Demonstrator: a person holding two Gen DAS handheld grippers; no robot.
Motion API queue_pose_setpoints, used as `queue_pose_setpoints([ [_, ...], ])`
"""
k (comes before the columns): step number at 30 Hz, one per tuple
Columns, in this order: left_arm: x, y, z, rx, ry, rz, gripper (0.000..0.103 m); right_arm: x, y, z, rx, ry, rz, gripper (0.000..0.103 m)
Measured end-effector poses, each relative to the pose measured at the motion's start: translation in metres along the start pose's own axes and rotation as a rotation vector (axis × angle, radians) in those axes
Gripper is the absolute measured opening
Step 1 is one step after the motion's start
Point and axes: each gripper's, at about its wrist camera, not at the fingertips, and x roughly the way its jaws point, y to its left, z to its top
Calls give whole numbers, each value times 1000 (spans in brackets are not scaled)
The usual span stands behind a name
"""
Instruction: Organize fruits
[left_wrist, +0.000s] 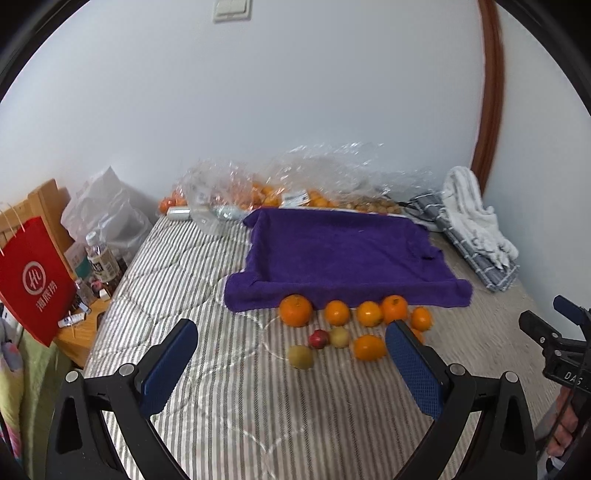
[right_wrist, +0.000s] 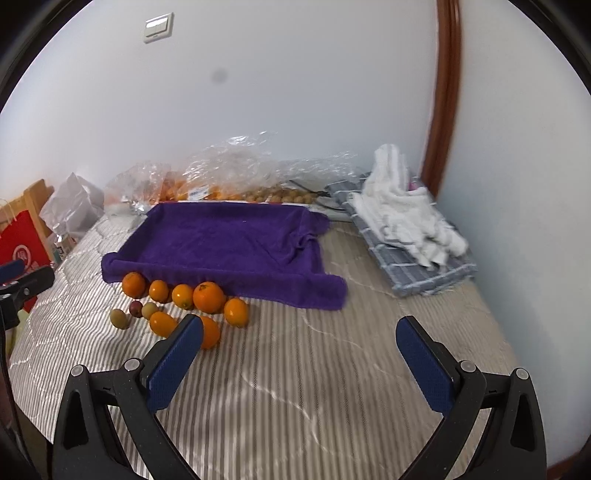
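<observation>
The left gripper (left_wrist: 291, 345) and right gripper (right_wrist: 299, 339) are being held spread wide, gripping nothing, above the striped bedcover (right_wrist: 295, 387). Oranges (left_wrist: 295, 310) and smaller fruits (left_wrist: 301, 356) are lying just before the purple towel-lined tray (left_wrist: 343, 254).

Materials and finishes, both wrist views.
We note a purple towel (left_wrist: 343, 254) of matt, nappy cloth on the bed (right_wrist: 295, 387), whose striped quilted cover looks woven and dull. Oranges (left_wrist: 295, 310) show a glossy, finely pitted peel. Clear bags (left_wrist: 325, 173) are crinkled, shiny plastic film. Each tool, left (left_wrist: 291, 354) and right (right_wrist: 299, 350), has matt black plastic arms and blue textured pads (right_wrist: 424, 369).
</observation>
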Motion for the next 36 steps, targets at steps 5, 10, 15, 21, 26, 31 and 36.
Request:
queue_pose_setpoints([
  [5,39,19,-11,-33,65,-15,87,42,3,-4,12,52,45,101],
  [10,70,35,-24,-40,125,-2,86,84,13,-10,0,118,72,81],
  [15,85,45,-33,-30,185,-22,78,115,23,-8,22,175,132,64],
  [21,89,54,-39,-38,189,-52,77,147,31,-9,41,233,203,59],
  [26,98,49,-39,-49,206,-98,77,168,29,-11,87,269,250,51],
  [31,113,30,-44,-21,230,-130,77,165,29,-11,64,258,268,33],
  [36,123,12,-50,14,237,-141,68,151,21,-13,30,225,225,32],
])
